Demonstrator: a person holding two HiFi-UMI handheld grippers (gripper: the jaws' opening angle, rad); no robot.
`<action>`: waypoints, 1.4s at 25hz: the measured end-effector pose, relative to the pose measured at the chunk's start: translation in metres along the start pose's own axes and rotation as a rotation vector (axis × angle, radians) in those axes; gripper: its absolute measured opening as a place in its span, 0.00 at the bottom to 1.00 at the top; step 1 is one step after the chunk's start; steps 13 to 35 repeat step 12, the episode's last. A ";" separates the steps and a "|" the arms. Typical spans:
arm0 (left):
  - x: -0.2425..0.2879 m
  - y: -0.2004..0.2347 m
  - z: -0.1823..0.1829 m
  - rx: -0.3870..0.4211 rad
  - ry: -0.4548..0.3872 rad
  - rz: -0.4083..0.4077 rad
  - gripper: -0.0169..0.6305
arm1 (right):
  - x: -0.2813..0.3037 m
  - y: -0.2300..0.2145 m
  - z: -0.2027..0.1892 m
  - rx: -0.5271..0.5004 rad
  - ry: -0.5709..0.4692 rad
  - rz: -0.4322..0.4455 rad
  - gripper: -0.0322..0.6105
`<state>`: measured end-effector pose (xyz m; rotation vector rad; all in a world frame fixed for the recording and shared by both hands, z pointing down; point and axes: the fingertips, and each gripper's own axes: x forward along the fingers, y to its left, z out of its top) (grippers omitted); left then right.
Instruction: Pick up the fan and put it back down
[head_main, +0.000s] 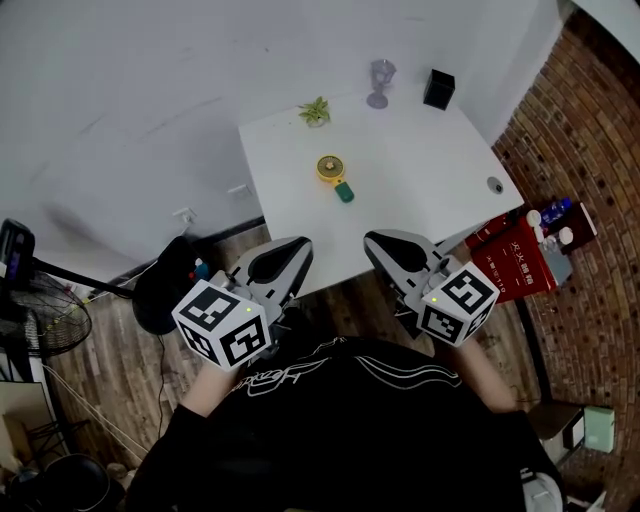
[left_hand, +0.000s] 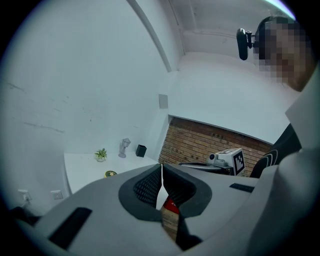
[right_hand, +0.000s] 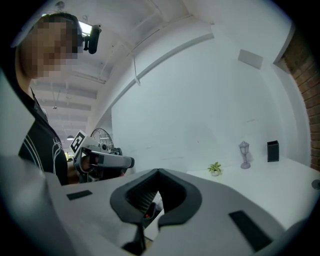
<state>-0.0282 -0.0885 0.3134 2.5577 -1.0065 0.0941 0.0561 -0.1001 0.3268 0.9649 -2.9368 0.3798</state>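
We hold both grippers short of the near edge of the white table (head_main: 420, 200), a smooth, matte, square-cornered slab set against a plain white wall. The left gripper (head_main: 297, 247) is clenched on nothing. In its own view the two grey plastic shells curve in to meet along a thin seam, and the ribbed black pads (left_hand: 148, 186) behind that seam grip no object. The right gripper (head_main: 377, 245) is likewise clamped tight and empty, its moulded shells joined at the tip and its pads grooved like the left's. Both hang over the wood-plank floor (head_main: 110, 390) in front of the table, apart from each other and from everything on it.

The fan (head_main: 333, 171) lies on the table, near its middle. It has a small round yellow housing with a dark centre and a stubby green handle that points toward the table's near right.

Along the table's far edge stand a spiky little green plant (head_main: 314, 112), a pale, translucent lantern-shaped ornament (head_main: 380, 83) on a flared foot, and a matte black box (head_main: 438, 89). Near the table's right edge sits a small round grey object (head_main: 494, 185) that we cannot identify. Right of the table runs a rough red brick wall (head_main: 590, 150), with a glossy red carton (head_main: 515, 265) beside the table's near right corner. Left of the table stands a wire-caged pedestal fan (head_main: 40, 320).
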 end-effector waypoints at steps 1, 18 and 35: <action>0.001 0.000 0.000 0.003 0.003 0.001 0.08 | 0.000 -0.001 0.000 0.000 -0.002 0.000 0.05; 0.009 0.007 0.000 0.022 0.025 0.005 0.08 | 0.007 -0.009 0.002 -0.005 -0.010 0.001 0.05; 0.009 0.007 0.000 0.022 0.025 0.005 0.08 | 0.007 -0.009 0.002 -0.005 -0.010 0.001 0.05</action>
